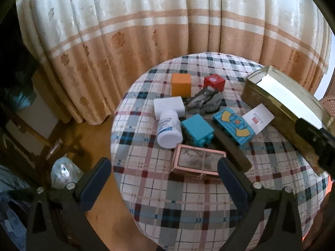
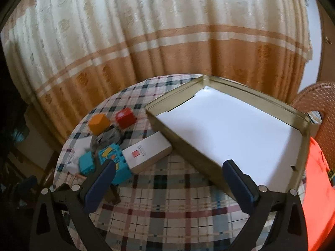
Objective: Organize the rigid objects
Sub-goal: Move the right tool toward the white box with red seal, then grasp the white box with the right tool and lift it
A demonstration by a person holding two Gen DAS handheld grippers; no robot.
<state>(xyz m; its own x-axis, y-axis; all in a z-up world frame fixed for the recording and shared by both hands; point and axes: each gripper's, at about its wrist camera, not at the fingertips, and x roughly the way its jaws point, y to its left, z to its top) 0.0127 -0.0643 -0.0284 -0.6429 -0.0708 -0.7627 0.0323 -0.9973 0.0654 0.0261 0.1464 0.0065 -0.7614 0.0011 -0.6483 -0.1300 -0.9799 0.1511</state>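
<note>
Barely begun — gold tin on right edge of plaid table holds only white liner. Scattered toward far edge: orange cube, red cube, white bottle, teal brick; pink box near left gripper.

Left gripper, right gripper — spread wide, gripping nothing.

Tin's bare interior clear only from right wrist; pink box only from left.
</note>
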